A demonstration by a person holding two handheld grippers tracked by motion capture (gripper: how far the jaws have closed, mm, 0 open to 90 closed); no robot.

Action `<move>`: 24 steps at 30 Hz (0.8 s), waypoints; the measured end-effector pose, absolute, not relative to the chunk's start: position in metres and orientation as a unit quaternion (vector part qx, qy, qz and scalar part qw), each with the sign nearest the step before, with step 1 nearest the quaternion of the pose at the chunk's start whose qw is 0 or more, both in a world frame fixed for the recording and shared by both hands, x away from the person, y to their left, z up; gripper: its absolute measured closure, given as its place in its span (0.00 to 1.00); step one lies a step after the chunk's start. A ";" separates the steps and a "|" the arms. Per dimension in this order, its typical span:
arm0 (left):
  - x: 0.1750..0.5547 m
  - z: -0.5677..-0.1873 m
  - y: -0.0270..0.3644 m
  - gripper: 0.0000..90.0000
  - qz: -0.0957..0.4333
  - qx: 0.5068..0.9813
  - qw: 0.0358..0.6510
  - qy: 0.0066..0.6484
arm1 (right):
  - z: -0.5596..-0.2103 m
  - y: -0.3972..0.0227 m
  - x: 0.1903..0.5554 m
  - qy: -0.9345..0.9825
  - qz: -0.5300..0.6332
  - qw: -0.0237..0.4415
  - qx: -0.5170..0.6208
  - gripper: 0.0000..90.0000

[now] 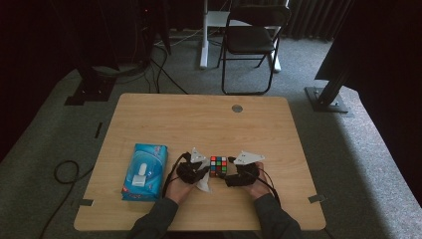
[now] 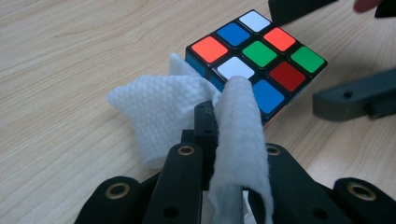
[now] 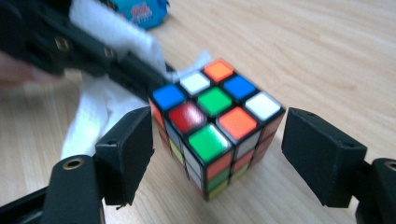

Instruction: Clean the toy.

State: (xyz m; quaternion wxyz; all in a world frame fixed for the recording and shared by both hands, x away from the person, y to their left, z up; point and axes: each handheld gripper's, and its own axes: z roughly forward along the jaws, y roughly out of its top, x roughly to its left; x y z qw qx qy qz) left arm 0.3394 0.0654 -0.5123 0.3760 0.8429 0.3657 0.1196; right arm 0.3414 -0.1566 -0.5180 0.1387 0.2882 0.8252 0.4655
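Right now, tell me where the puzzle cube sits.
In the high view the puzzle cube stands on the table near its front edge, between the left claw, which pinches a white wipe, and the open right claw.

The high view is dim with black corners; the gripper views are bright, the right one slightly blurred.

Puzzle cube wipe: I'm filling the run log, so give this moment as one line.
left gripper: shut on tissue, against puzzle cube | right gripper: open, jaws flank cube | cube: on table
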 end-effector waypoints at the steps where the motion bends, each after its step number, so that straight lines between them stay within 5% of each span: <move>1: 0.339 -0.512 0.065 0.95 0.119 0.843 0.377 0.366 | -0.516 -0.158 0.342 0.822 0.470 0.138 0.289 0.28; 24: 0.350 -0.497 0.071 0.95 0.127 0.825 0.405 0.374 | -0.515 -0.165 0.352 0.793 0.479 0.128 0.354 0.60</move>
